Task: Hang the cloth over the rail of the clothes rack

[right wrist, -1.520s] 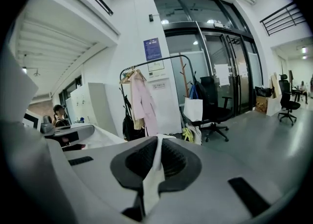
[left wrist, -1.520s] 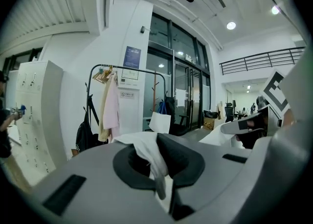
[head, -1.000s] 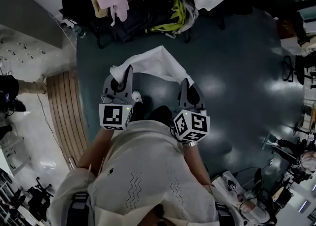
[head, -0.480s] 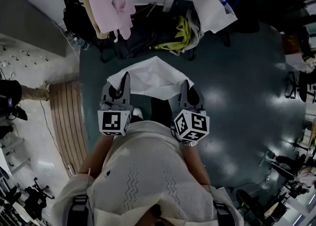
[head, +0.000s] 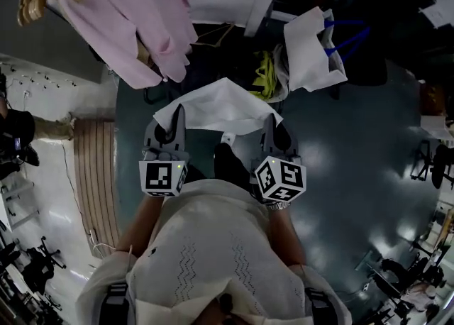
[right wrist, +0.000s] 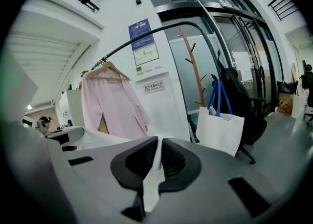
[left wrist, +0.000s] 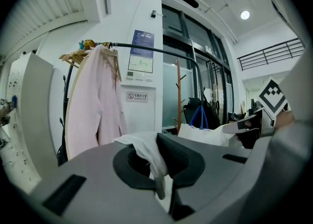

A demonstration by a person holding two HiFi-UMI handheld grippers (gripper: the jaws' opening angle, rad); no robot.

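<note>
My left gripper [head: 169, 128] and right gripper [head: 275, 132] each clench one end of the white cloth [head: 216, 107] (rail [right wrist: 146, 34] ahead).

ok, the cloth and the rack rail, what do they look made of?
The cloth: thin white fabric, matte, likely woven; it creases and bunches softly between the jaws. The rail: slim dark curved tube, probably coated metal; the finish is unclear.

- A pale pink hanging shirt [right wrist: 112, 105] blocked the left of the black metal rail [left wrist: 168, 52]; you had bare rail rightwards.
- A white blue-handled tote bag [right wrist: 220, 127] stood near that stretch.
</note>
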